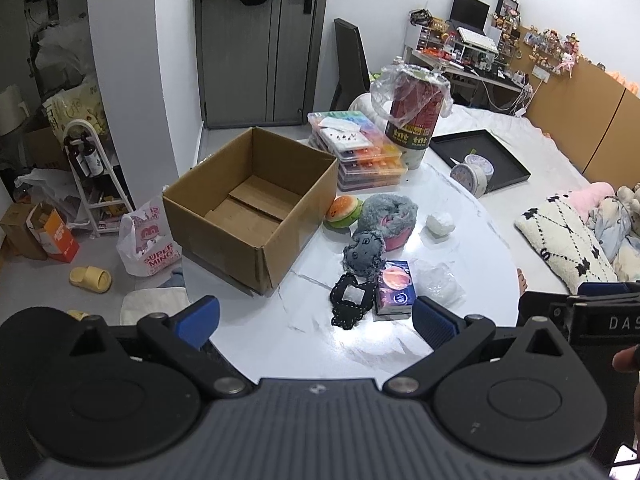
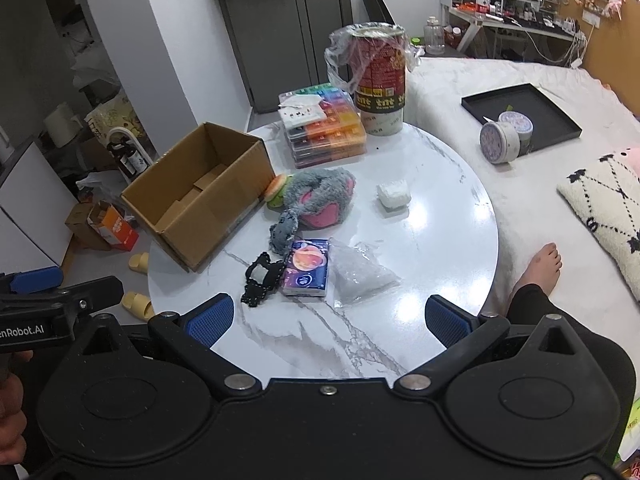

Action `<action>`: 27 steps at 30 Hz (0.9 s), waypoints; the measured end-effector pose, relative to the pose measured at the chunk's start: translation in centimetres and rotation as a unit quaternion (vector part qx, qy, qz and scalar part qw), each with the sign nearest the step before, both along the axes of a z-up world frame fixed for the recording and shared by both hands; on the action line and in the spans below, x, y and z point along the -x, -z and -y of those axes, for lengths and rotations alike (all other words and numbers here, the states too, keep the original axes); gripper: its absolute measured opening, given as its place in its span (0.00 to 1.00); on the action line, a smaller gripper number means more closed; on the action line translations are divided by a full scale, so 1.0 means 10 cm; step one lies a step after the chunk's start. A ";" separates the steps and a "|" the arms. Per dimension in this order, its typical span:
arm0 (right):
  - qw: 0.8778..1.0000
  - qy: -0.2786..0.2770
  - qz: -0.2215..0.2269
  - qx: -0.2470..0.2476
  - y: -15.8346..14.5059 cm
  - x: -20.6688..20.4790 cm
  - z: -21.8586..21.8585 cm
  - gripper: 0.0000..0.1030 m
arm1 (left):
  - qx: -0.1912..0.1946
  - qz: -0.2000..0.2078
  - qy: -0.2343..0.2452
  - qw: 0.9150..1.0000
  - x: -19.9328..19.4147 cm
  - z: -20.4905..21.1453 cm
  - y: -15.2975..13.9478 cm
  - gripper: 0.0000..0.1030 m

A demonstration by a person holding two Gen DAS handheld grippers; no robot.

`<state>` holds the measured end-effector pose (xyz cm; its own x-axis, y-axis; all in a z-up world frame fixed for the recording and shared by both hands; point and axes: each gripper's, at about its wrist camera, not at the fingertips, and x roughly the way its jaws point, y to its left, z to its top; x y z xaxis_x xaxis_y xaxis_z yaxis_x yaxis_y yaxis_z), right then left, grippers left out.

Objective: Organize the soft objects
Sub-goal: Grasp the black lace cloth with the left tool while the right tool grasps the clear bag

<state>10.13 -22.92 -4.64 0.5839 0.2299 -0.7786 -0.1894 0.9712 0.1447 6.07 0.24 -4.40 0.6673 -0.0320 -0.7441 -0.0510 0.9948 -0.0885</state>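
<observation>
The left gripper (image 1: 316,322) hangs over the near edge of the round table (image 1: 460,216), its blue pads (image 1: 199,320) spread wide with nothing between them. The right gripper (image 2: 328,322) hovers just beside it on the right, also spread wide and empty; its side shows at the right edge of the left view, and the left one shows at the left edge of the right view.

Nearest the grippers lie three things in a row: a black lace piece (image 1: 349,302), a tissue pack (image 1: 395,288) touching it on the right, and a clear bag (image 1: 436,282) just right of the pack. Behind the lace lies a small grey doll (image 1: 363,252), leaning on a grey and pink plush (image 1: 390,214). A burger toy (image 1: 344,212) sits at the plush's left, close against the box (image 1: 248,200). A white lump (image 1: 440,224) lies apart, right of the plush.

The box stands open and empty on the left part of the table, its corner over the edge. Behind the soft things is a stack of colourful cases (image 1: 362,152), and right of it a tall can (image 1: 416,120) covered with loose plastic. Beyond the table, a black tray (image 2: 520,114) lies on the white bed (image 2: 560,184) with two round tins (image 2: 506,136) at its near edge. A bare foot (image 2: 544,266) rests by the table.
</observation>
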 end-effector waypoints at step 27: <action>0.997 0.011 -0.071 -0.029 0.72 -0.78 0.14 0.68 | 0.027 -0.080 0.025 0.996 -0.85 0.13 0.82 0.61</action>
<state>17.92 -24.35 -11.83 0.4740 0.2654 -0.8396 -0.1421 0.9640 0.2246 14.61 -1.08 -12.61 0.5371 -0.1050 -0.8370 -0.0196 0.9904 -0.1368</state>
